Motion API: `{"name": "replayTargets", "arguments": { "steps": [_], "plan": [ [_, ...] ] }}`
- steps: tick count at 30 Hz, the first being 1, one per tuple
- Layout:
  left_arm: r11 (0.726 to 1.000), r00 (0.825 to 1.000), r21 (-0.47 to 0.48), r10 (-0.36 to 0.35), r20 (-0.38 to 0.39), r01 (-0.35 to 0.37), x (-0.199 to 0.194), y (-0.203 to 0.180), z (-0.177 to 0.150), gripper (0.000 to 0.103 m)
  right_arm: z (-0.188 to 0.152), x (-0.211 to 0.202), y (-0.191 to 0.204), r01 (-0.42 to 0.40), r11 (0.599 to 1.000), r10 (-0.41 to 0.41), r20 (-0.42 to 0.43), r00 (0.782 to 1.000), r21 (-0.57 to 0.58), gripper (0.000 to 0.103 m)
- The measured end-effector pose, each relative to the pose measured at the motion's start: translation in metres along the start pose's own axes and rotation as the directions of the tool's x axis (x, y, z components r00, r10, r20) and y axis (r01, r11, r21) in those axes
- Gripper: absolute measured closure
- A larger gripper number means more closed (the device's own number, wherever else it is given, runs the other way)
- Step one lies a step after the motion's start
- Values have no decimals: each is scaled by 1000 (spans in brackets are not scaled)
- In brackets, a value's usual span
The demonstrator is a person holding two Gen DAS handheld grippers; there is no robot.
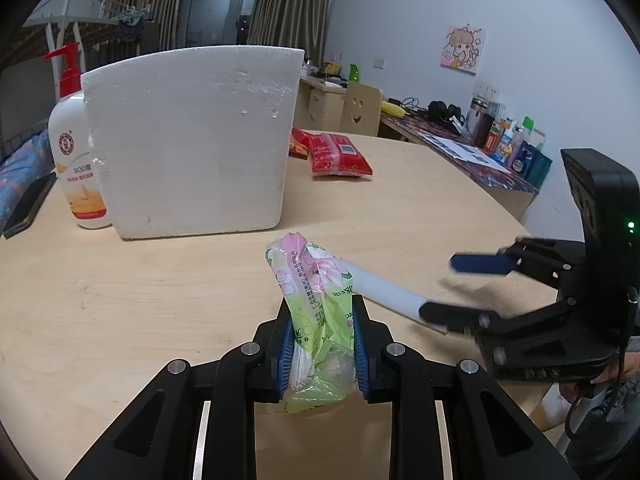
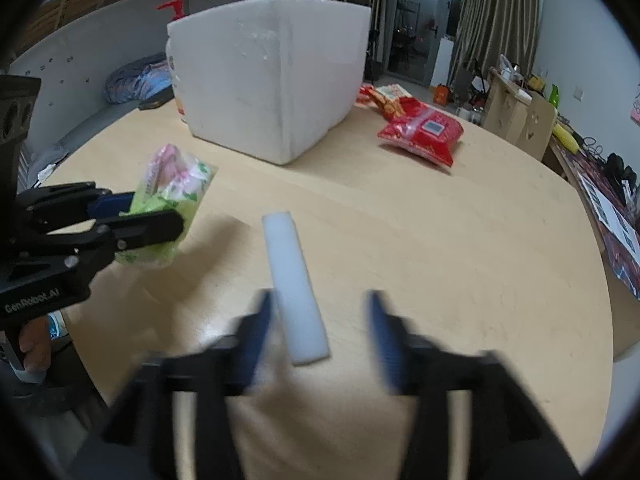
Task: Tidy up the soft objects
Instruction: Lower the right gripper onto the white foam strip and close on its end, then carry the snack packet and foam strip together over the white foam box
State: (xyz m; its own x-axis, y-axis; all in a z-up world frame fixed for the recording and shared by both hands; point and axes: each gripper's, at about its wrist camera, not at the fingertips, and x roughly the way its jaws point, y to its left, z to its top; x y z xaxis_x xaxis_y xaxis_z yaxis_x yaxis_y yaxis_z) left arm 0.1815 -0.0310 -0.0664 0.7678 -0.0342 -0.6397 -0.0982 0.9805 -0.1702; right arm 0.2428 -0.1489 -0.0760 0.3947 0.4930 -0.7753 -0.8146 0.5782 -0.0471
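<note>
- Standing at the far middle of the table (image 1: 100, 300), a white foam box (image 1: 192, 140) serves as landmark; its top rim is above the camera, so the inside is hidden.
- Pump bottle (image 1: 76, 152), white with red pump, touches or nearly touches the box's left side in the left wrist view.
- Red pack (image 1: 340, 156) lies right of the box, apart from it; a second red snack bag (image 2: 386, 100) lies just behind that, nearer the box.
- Dark flat thing lies at the table edge left of the bottle; too dim to name.
- Nothing stands between the box and either gripper; bare wood only.
- Left gripper (image 1: 322, 344): blue pads pressed on both sides of a green-and-pink tissue pack (image 1: 316, 312), squeezing its middle. Pack is lifted in front of the box, long axis upright, top leaning toward the box.
- Right gripper (image 2: 320, 332): jaws well apart, motion-blurred, clamping nothing.
- White foam strip (image 2: 294, 284) lies flat on the table in front of the box, near end between the right jaws, close beside the left-hand pad; contact unclear through the blur.
- Strip's long axis runs from the right gripper toward the box, far end angled slightly left in the right wrist view.
- A hand (image 2: 34, 344) grips the left gripper's handle.
</note>
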Motion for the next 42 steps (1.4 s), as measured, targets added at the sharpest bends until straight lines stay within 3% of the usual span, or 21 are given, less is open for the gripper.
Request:
{"name": "replayTargets", "arguments": {
  "steps": [10,18,23,42],
  "plan": [
    [1000,1000,-3,7,6,-7,-4,0,0,76,1,15,3,-7,1000,7,-40,999,-7,32],
    [1000,1000,-4,2,7,-2,-7,0,0,76,-2,20,6,-39,999,39,-76,996,-3,76],
    [1000,1000,-3,4,11,-4,-7,0,-1,76,-2,16,5,-61,997,63,-61,996,38,85],
    [1000,995,-1,29,93,-29,-28,8,21,76,13,-32,9,-90,989,73,143,987,118,86]
  ]
}}
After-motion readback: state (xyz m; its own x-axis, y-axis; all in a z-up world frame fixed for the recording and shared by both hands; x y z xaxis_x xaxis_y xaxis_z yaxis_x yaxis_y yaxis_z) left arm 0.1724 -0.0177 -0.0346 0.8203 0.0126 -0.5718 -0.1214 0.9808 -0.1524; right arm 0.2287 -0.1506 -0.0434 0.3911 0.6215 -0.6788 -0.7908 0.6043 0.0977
